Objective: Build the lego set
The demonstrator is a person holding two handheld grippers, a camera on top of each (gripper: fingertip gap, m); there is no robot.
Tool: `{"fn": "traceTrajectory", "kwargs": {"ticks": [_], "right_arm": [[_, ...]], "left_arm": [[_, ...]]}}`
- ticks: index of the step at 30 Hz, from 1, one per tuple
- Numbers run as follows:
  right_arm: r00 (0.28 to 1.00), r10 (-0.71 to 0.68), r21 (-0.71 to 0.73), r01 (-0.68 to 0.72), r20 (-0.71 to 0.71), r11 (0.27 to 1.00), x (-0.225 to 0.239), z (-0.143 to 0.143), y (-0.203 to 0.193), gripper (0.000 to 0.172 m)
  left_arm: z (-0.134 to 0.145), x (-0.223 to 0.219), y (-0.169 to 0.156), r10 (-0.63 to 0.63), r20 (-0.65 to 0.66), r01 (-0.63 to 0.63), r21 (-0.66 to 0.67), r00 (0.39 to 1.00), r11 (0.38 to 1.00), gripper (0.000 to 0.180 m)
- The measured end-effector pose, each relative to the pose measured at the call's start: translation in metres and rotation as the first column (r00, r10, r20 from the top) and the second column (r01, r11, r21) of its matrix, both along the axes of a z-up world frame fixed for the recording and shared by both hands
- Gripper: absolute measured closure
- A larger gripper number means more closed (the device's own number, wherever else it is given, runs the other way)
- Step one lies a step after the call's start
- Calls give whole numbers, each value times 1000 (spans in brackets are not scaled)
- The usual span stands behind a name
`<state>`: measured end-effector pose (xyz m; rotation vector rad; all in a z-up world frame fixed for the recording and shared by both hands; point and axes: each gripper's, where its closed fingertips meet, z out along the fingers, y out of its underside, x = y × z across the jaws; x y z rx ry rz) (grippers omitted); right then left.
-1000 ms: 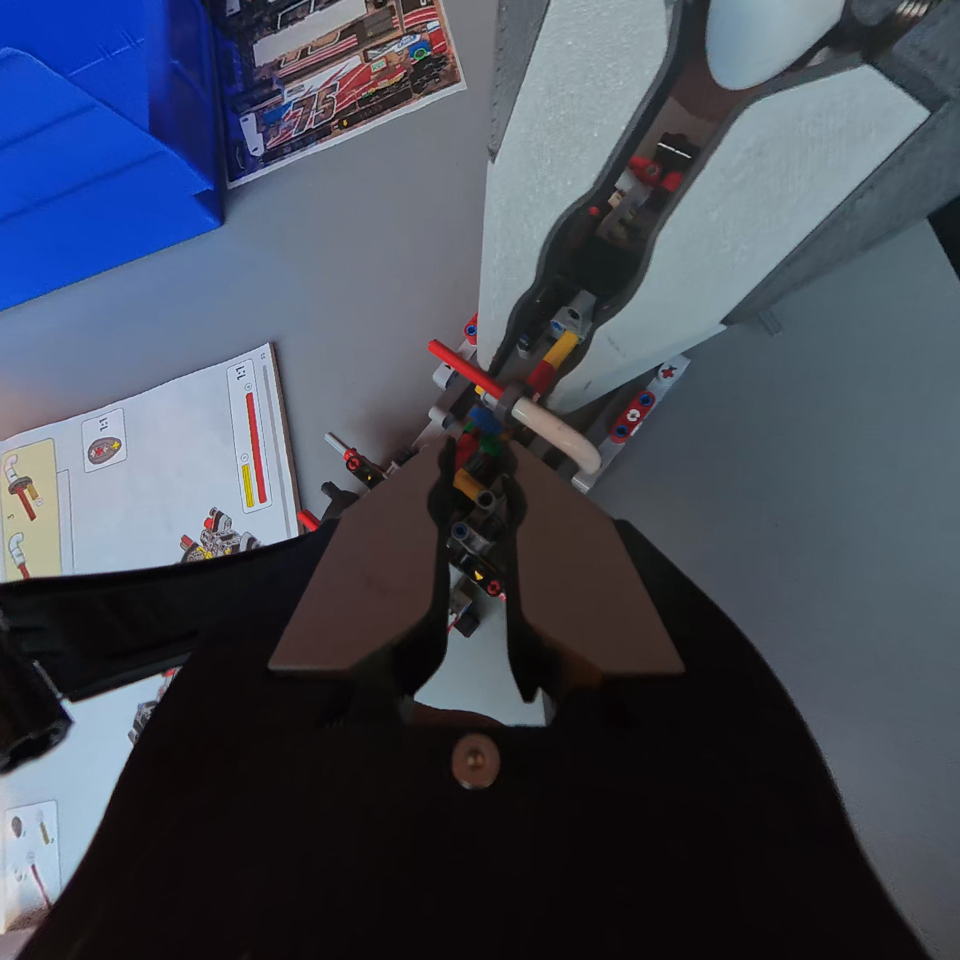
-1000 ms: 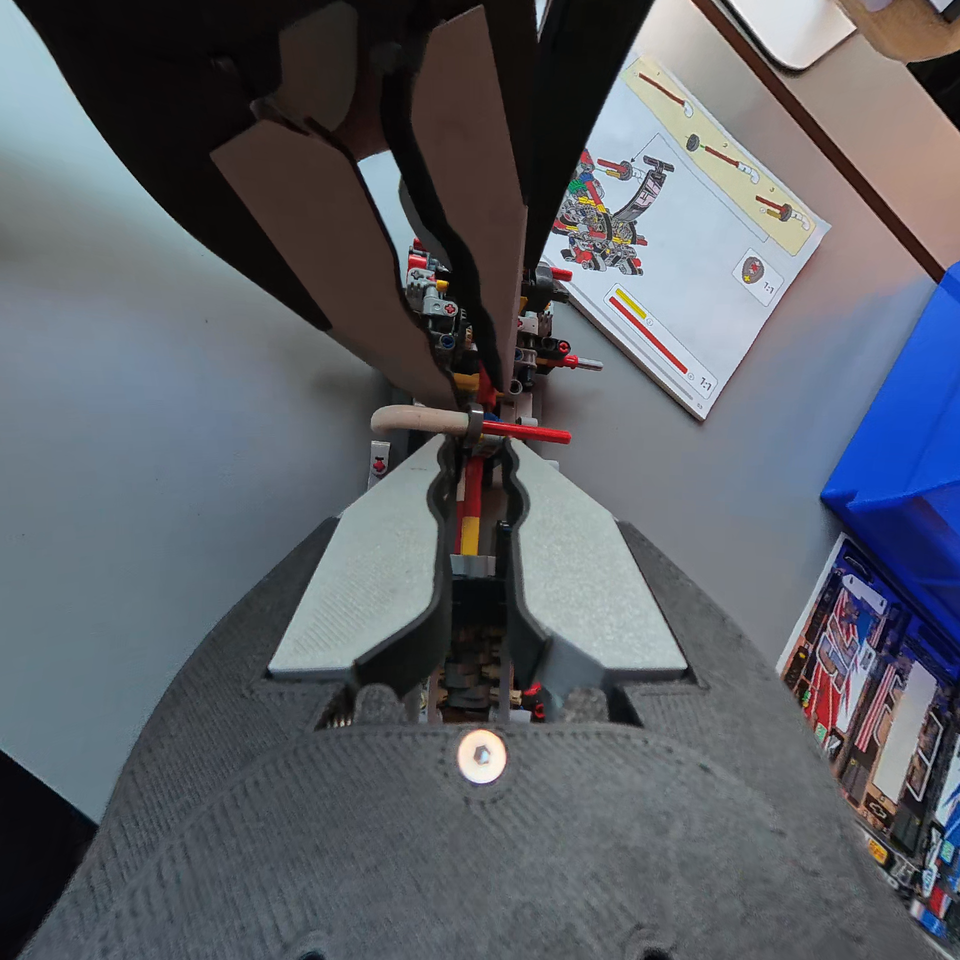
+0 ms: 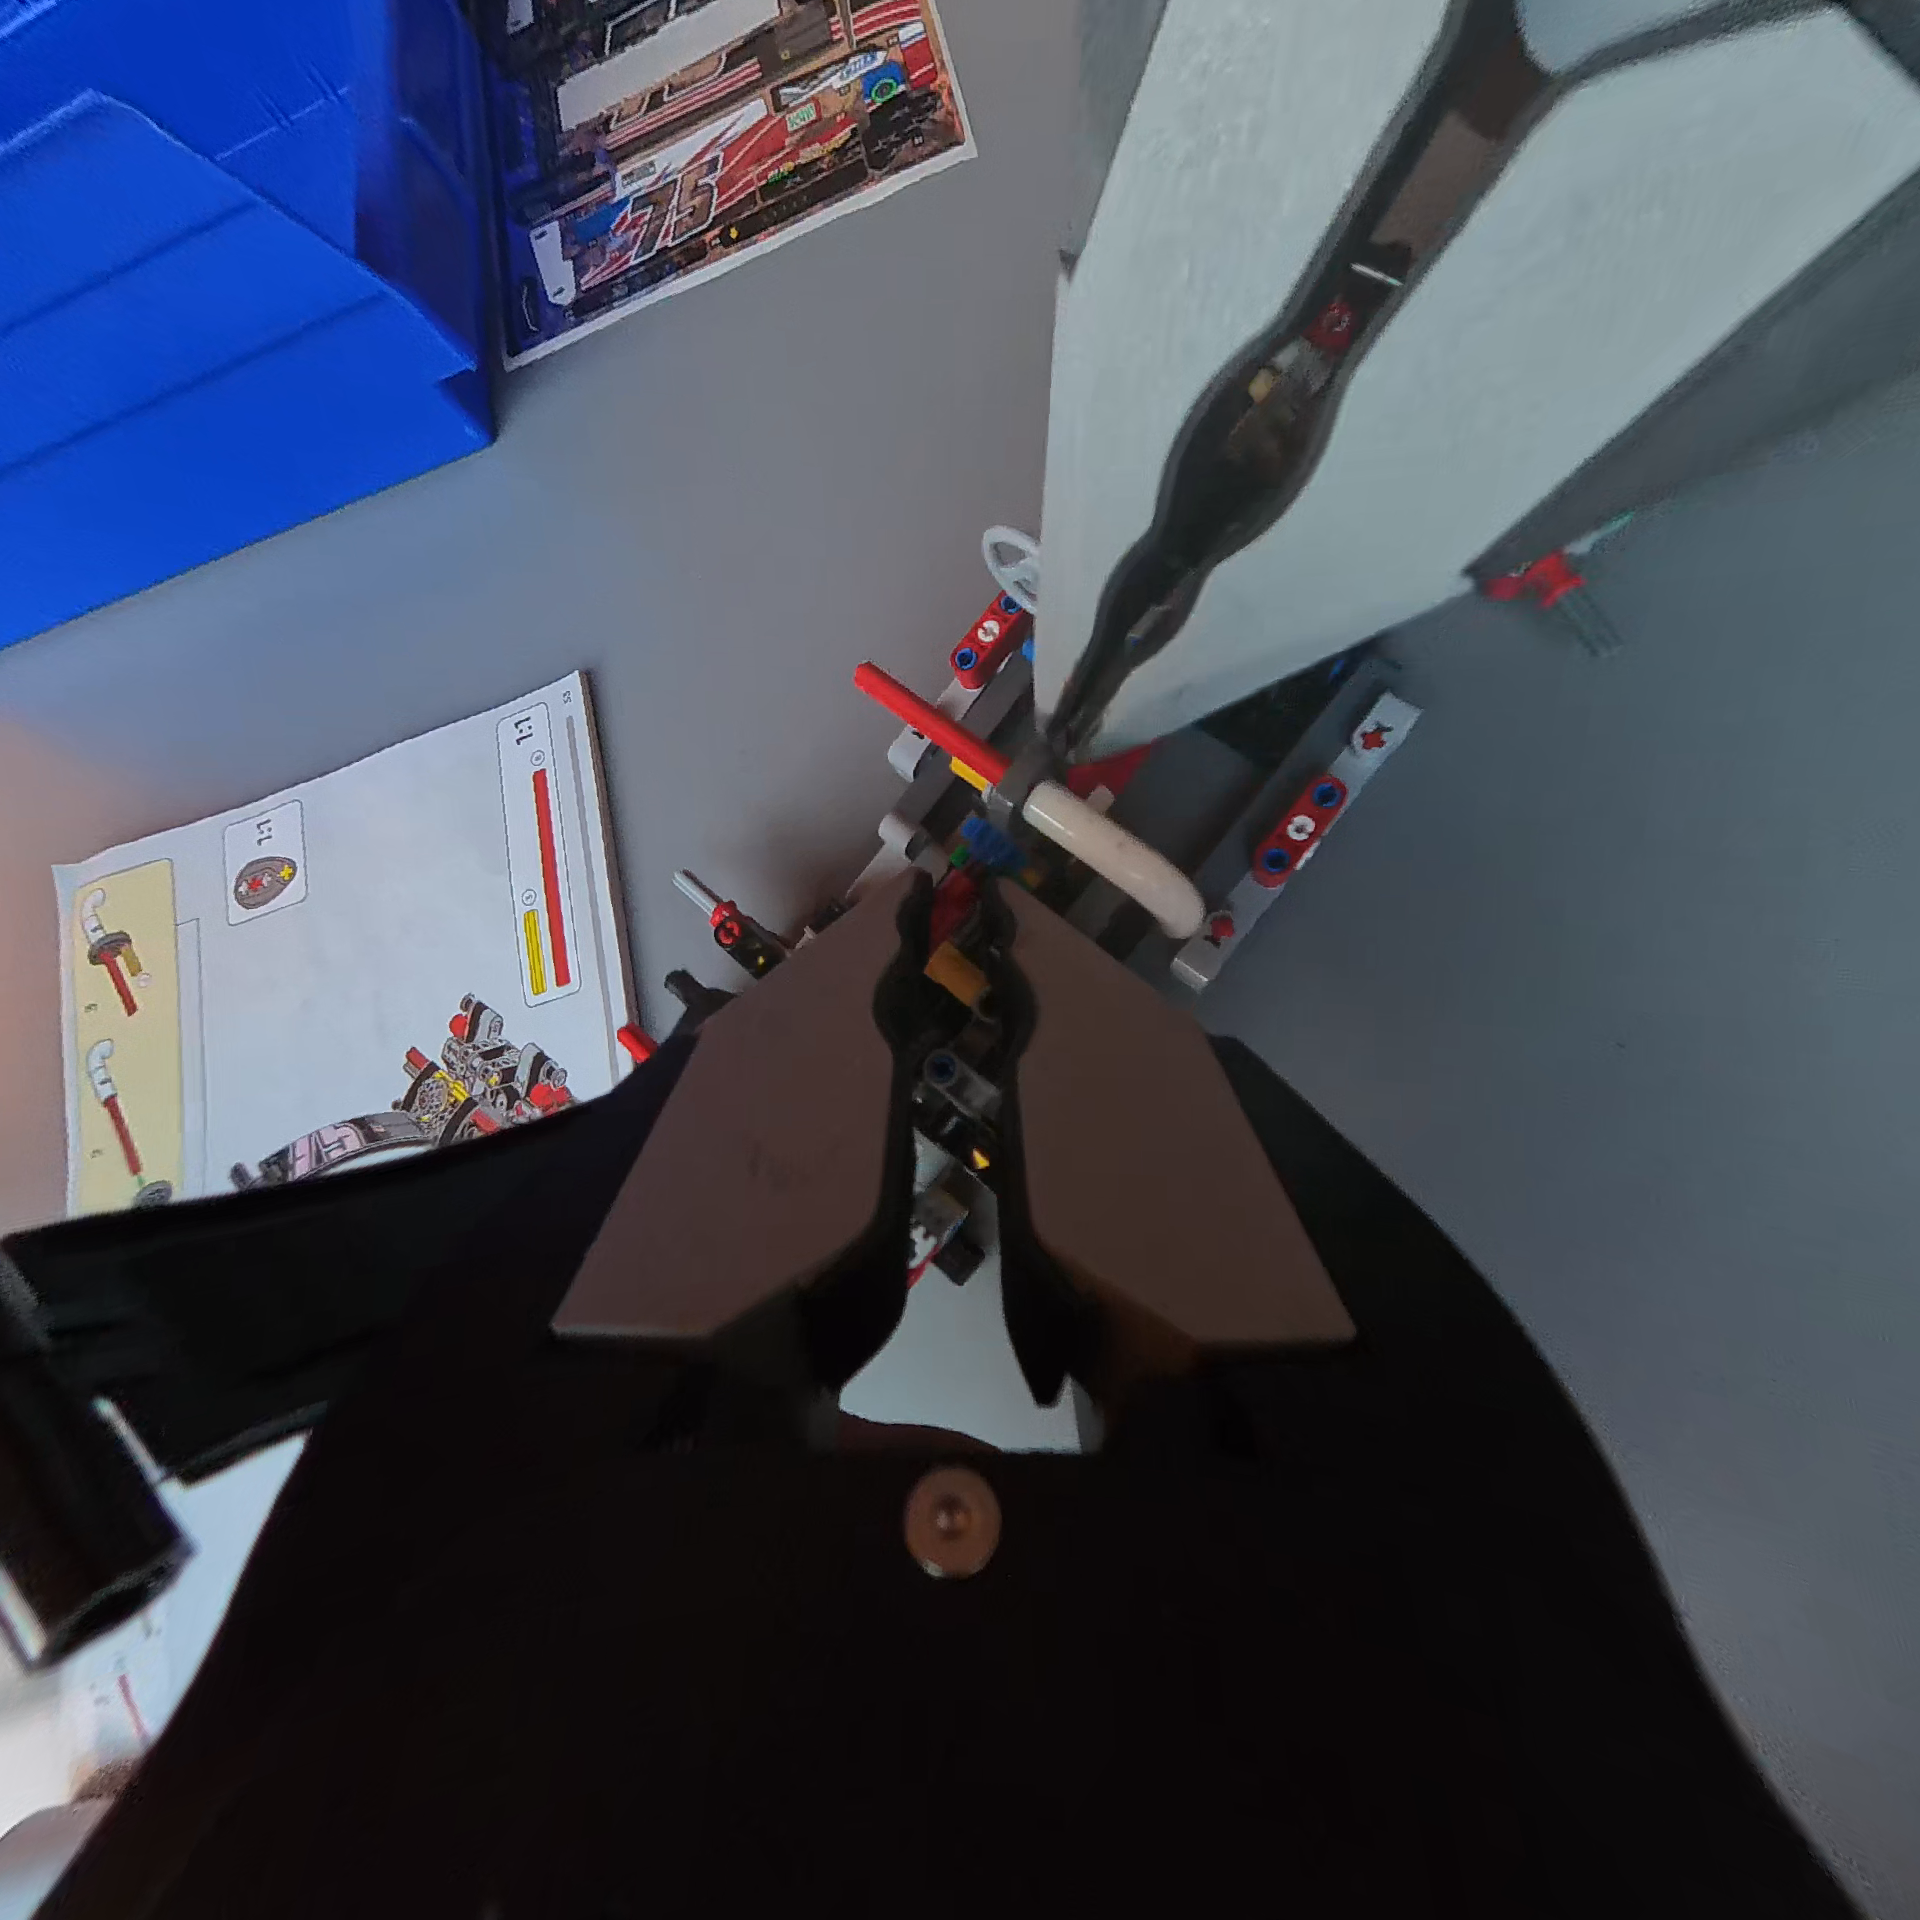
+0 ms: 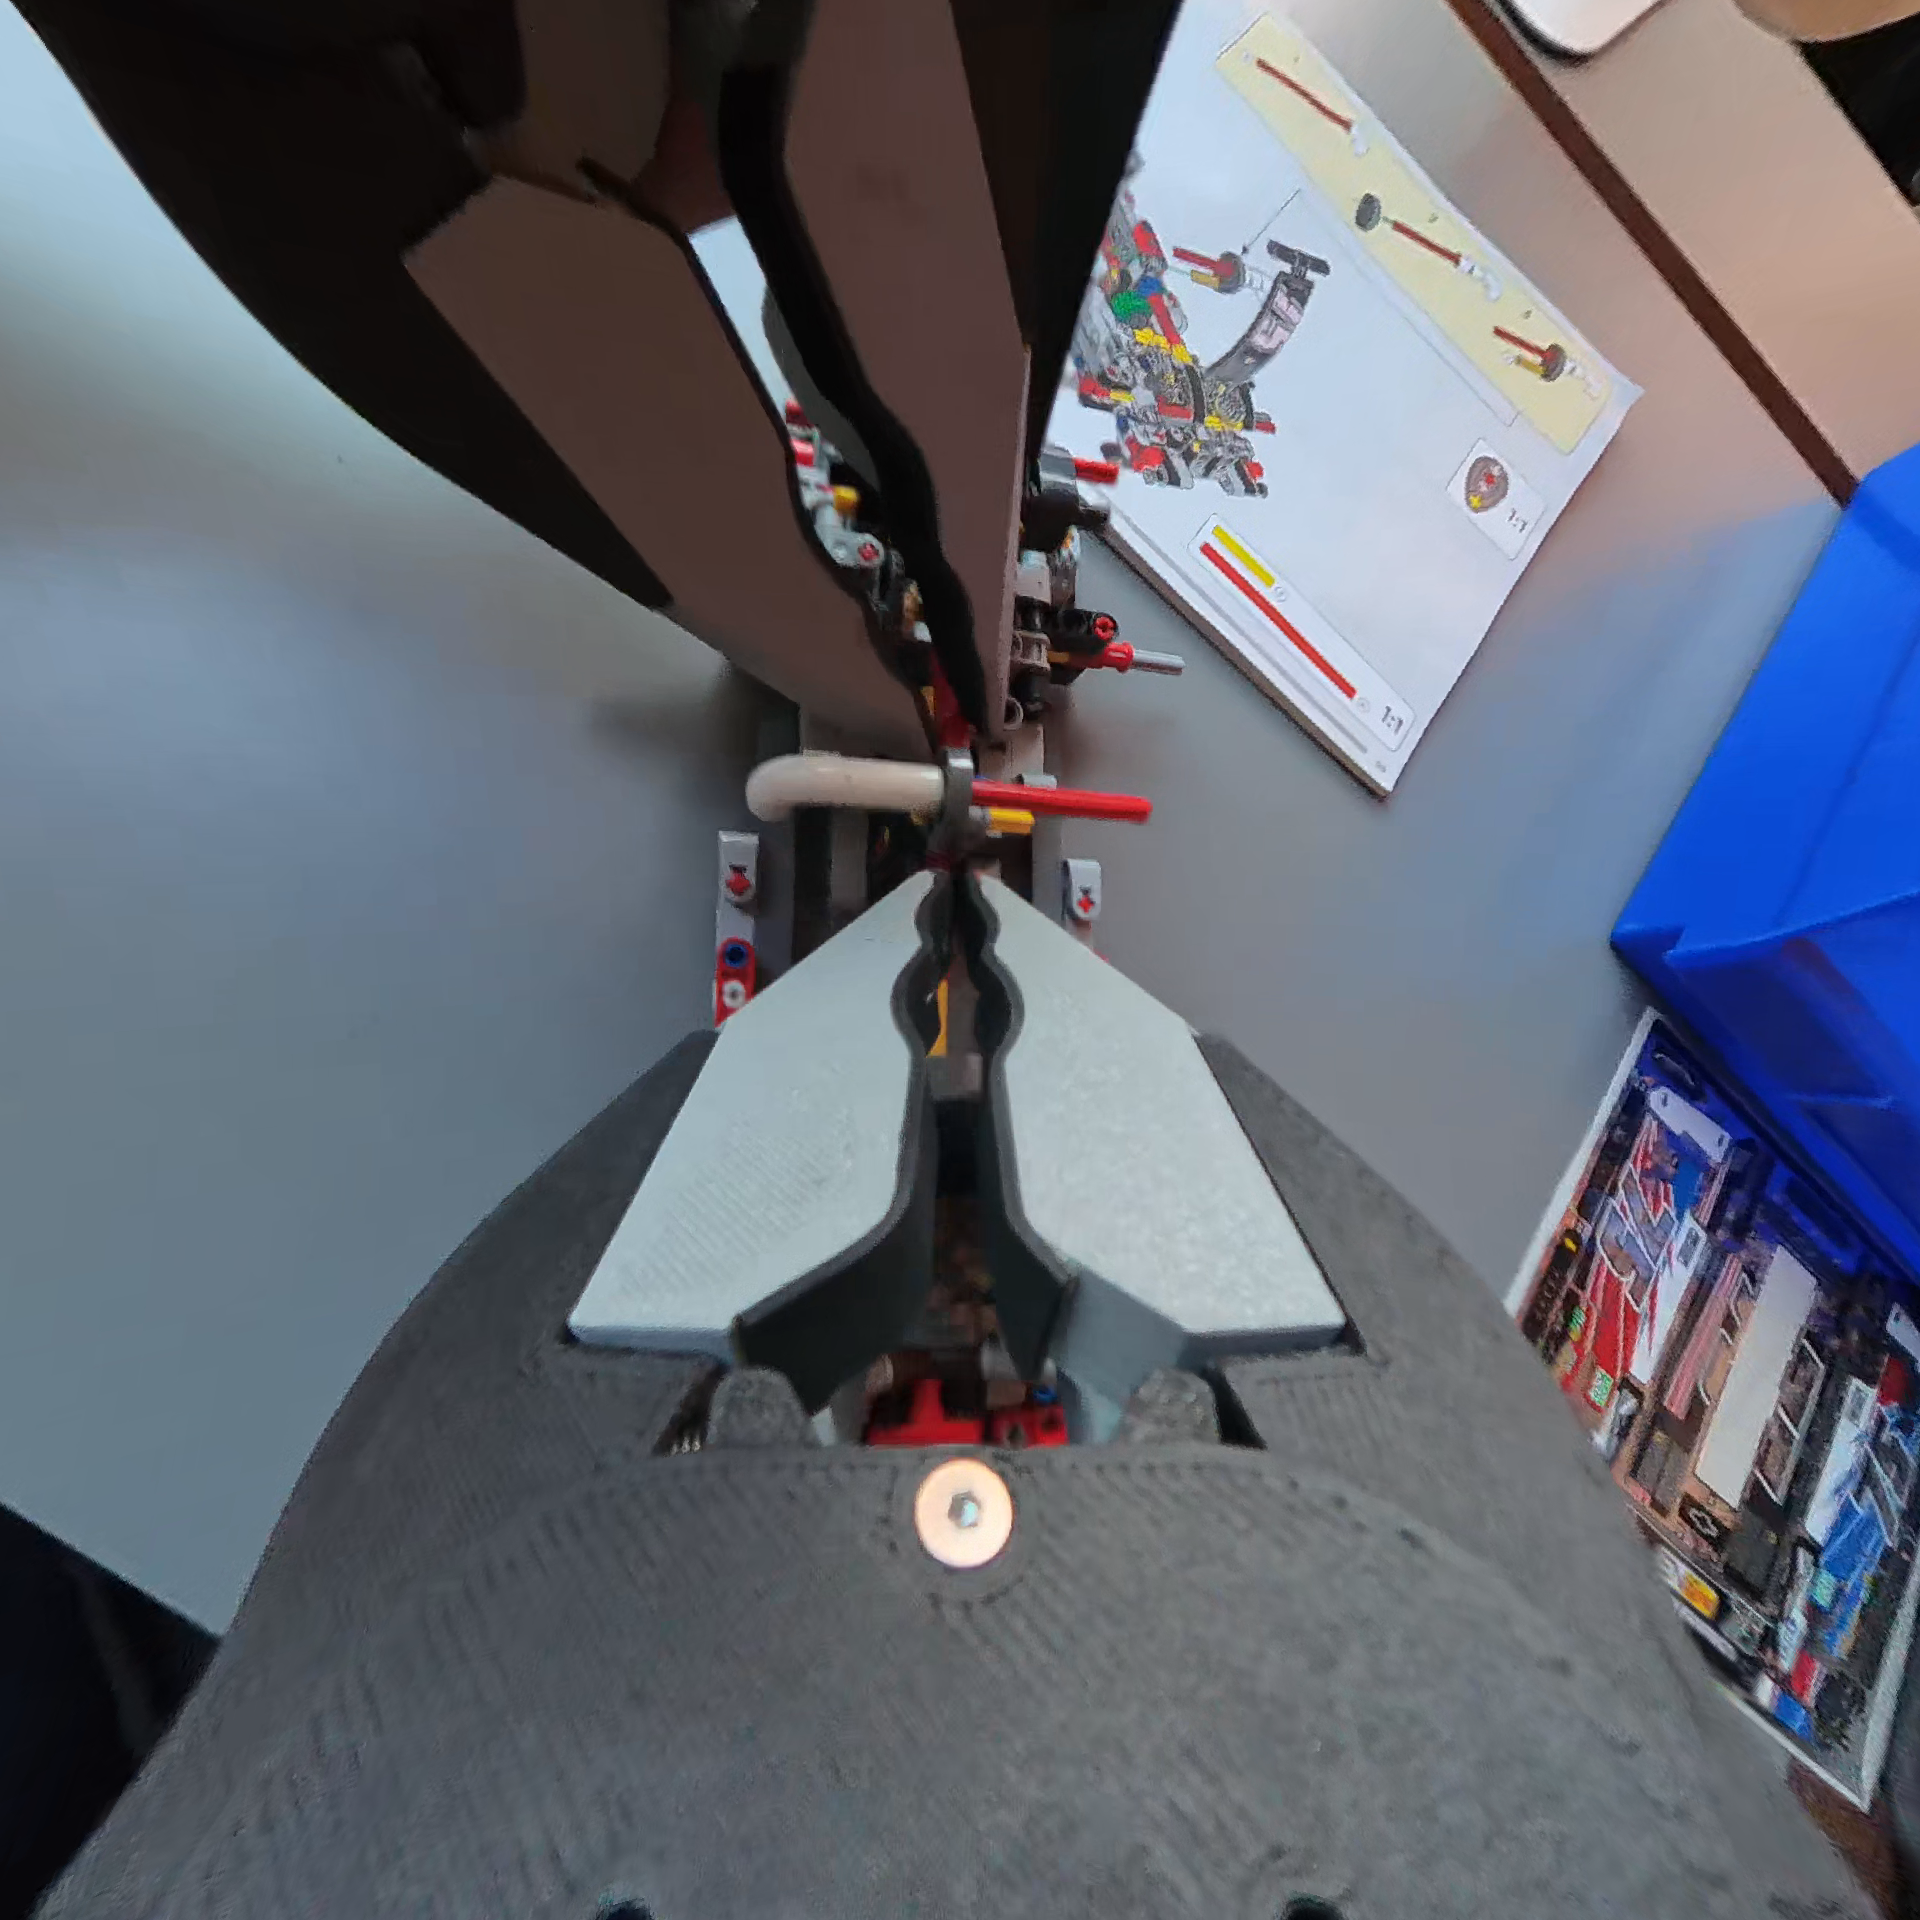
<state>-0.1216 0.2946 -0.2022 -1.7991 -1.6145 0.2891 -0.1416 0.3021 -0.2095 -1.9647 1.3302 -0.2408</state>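
The brick-built model [image 4: 831, 914], a grey frame crowded with red, yellow, blue and black pieces, lies on the grey desk [image 4: 312, 727] between your two claws. Across its top runs a red axle [image 4: 1060, 802] joined through a small grey connector [image 4: 958, 795] to a curved white tube [image 4: 831, 784].

Your right claw [image 4: 954, 888], the one with pale grey fingers, has its tips drawn together, with only a thin dark seam between them. They pinch something thin at the foot of that grey connector, just below the axle; blur hides exactly which piece they have. In the left wrist view the same tips come down onto the spot where axle and tube meet.

Your left claw [image 3: 961, 904], with brown fingers, reaches in from the opposite end. Its jaws stand a narrow slit apart, and red, yellow and black parts of the model fill that slit, so it is clamped on the model itself.

Beside the model, an open instruction booklet [image 3: 395, 935] lies flat on the desk. Farther out sit a blue plastic bin [image 3: 208, 291] and a printed box with a race-car picture [image 3: 727, 156], just beside the bin.
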Motion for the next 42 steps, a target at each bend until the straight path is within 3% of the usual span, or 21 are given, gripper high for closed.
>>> {"fn": "traceTrajectory", "kwargs": {"ticks": [5, 10, 15, 18, 22, 26, 29, 33, 35, 38, 42], "right_arm": [[999, -3, 38, 5, -51, 999, 18, 20, -1, 169], [993, -6, 31, 10, -120, 999, 37, 26, 12, 169], [974, 19, -51, -31, -224, 998, 54, 26, 41, 166], [941, 118, -153, -174, -316, 973, 52, 25, 46, 160], [885, 256, -274, -376, -389, 885, 38, 17, 41, 158], [780, 460, -252, -590, -424, 767, 28, 13, 41, 157], [729, 542, -202, -657, -418, 726, 19, 5, 60, 156], [651, 583, -235, -740, -485, 630, 6, 6, 58, 158], [639, 593, -260, -757, -491, 600, 0, 4, 53, 156], [619, 619, -236, -773, -484, 588, -6, 5, 49, 152], [612, 615, -210, -773, -498, 599, -8, 9, 44, 153]], "left_arm": [[5, -5, 0, -43, -14, 44, 71, 999, 997, 169], [14, -1, -6, -75, 145, 78, -14, 987, 997, 161], [6, 3, -5, -84, 152, 91, -44, 985, 995, 164], [9, 5, -8, -113, 179, 122, -41, 977, 992, 160], [13, 6, -5, -126, 245, 142, -50, 961, 989, 161], [12, 4, -10, -173, 240, 195, -70, 955, 978, 159], [17, 3, -8, -188, 247, 201, -27, 950, 979, 167], [16, -9, 5, -77, 239, 87, -29, 968, 996, 169], [22, -21, 7, 48, 261, -33, -63, 964, 997, 165], [35, -24, -6, 181, 342, -140, -142, 922, 980, 163], [44, -25, -19, 294, 373, -261, -138, 880, 956, 158]]}}
